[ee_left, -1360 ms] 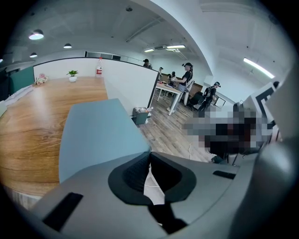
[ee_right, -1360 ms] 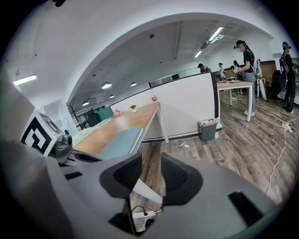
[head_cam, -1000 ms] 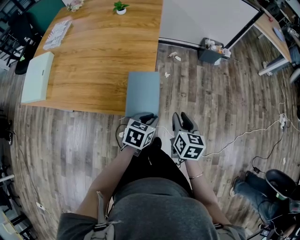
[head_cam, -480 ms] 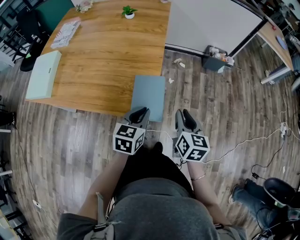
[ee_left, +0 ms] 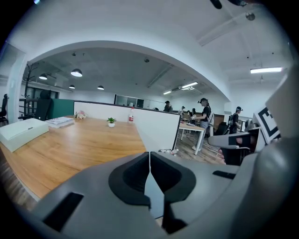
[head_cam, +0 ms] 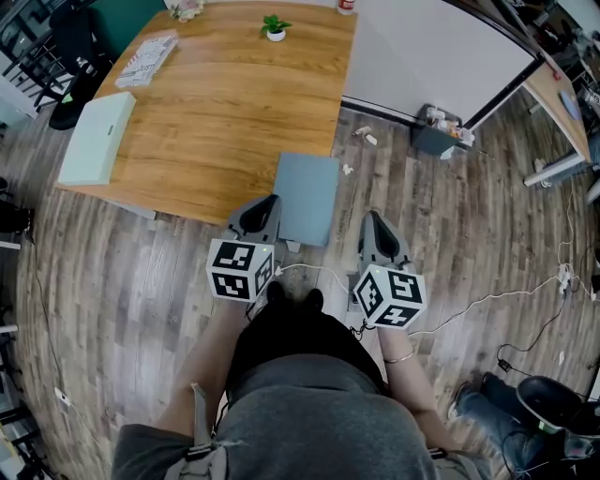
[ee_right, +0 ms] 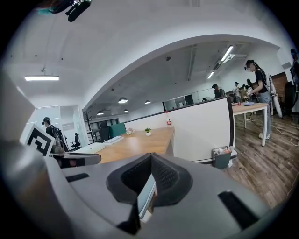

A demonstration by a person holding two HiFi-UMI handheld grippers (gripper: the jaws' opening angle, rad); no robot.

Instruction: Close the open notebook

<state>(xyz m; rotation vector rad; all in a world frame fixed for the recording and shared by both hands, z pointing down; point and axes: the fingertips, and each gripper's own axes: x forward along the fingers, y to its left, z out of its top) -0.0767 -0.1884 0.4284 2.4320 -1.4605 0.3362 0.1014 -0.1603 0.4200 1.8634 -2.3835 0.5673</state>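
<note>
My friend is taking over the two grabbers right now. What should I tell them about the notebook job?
Left gripper: jaws just closed, shut, nothing between them.
Right gripper: the same, shut and empty.
Grey-blue flat notebook: lies closed at the near corner of the light wooden table, ahead of both grippers, touched by neither.
Done: notebook closed.
Left: seemingly nothing.

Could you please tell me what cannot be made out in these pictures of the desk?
Notebook: the head view shows only its plain cover from above; page edges too small to judge.
Bottle: cut off by the head view's top edge; label too small in the left gripper view.
Printed papers: head view, text too small to read.
Bin: head view, contents too small.
</note>
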